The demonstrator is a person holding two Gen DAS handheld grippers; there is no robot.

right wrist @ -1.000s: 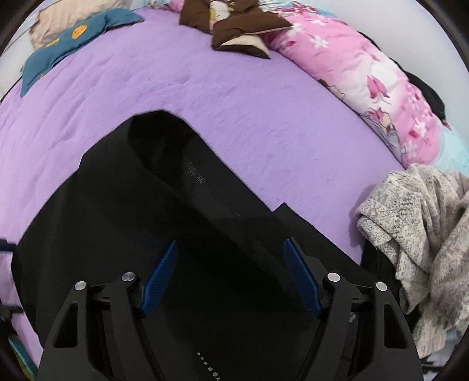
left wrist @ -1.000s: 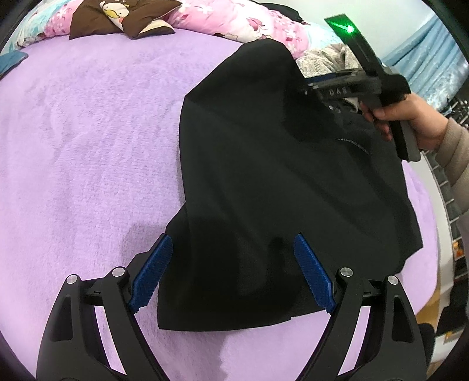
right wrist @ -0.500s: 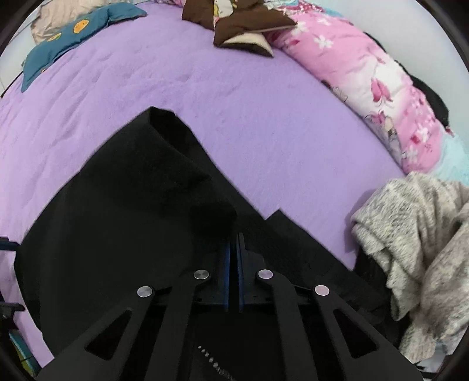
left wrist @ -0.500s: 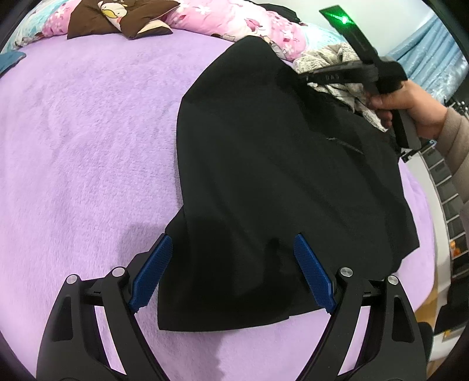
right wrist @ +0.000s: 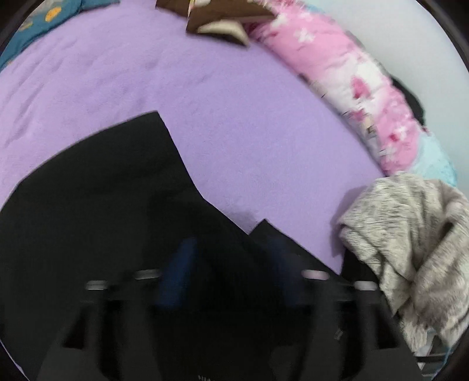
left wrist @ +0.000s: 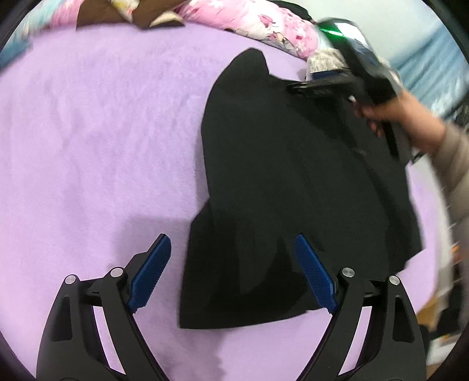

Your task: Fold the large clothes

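Since half a second ago, the right gripper has been parted again: its blue pads, then pressed together on the cloth, are now seen blurred and apart over the black garment, with nothing held between them. In the left wrist view the same right gripper is seen near the far upper edge of the garment, gripped by the right hand, with a green light lit on its body; its fingertips are too blurred for contact with the fabric to be judged. The left gripper is found wide open above the near end of the garment, its blue pads set to either side of the fabric and holding nothing; whether the pads touch the cloth cannot be told. The black garment is laid flat on the purple blanket, running from a near straight hem up to a pointed corner at the far end, with an overlapped layer visible across its right portion. A grey knitted garment is heaped just beside the far right edge of the black one. A pink floral duvet is bunched along the far side of the bed, and a brown cushion lies beyond the blanket's top edge. Both views are blurred by motion.
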